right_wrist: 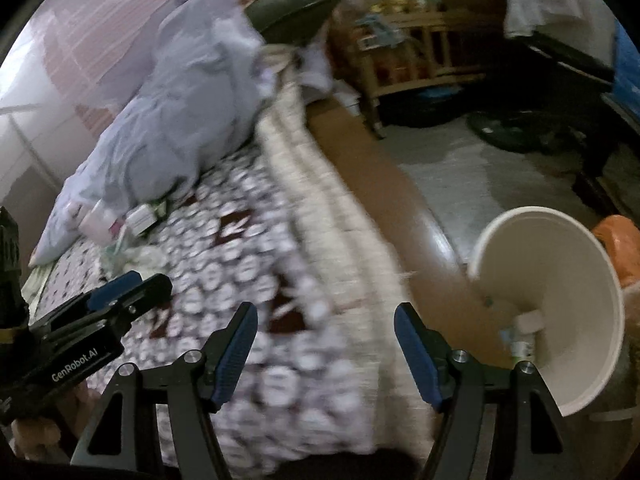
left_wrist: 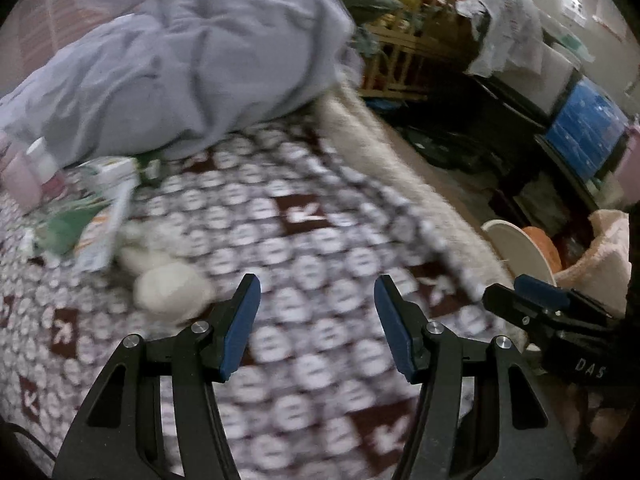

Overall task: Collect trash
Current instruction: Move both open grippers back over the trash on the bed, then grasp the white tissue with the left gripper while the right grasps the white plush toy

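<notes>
On the far left of the left wrist view, a heap of litter sits on the patterned bedspread [left_wrist: 304, 240]: a green-and-white carton [left_wrist: 106, 216], crumpled white tissue [left_wrist: 168, 284] just below it, and small pale containers [left_wrist: 28, 176] tucked against the grey duvet [left_wrist: 192, 64]. The left gripper [left_wrist: 316, 320] hangs above the bedspread with its blue pads apart and nothing between them. The tissue lies just beyond and to the left of its left pad, not touching it. Further right, the right gripper [left_wrist: 532, 296] enters from the side, and past the bed's fringed edge only a sliver of the white bin [left_wrist: 516, 248] shows.

The step in hand looks like a reach for the next piece — both claws are empty and the litter is uncollected. The next move probably calls for swinging the left gripper leftward over the tissue, lowering it and closing, then carrying the piece right, off the bed, to the bin.

The right wrist view shows the same pile only small and blurred by the duvet [right_wrist: 136, 220], with the left gripper [right_wrist: 120, 288] seen side-on. The right gripper [right_wrist: 326, 348] is likewise open and empty over the bed's edge. What this view adds is the bin's inside [right_wrist: 560, 288]: the bin stands on the floor beside the bed, mouth tilted toward the camera, with a few small items already at its bottom — too blurred to name.
</notes>
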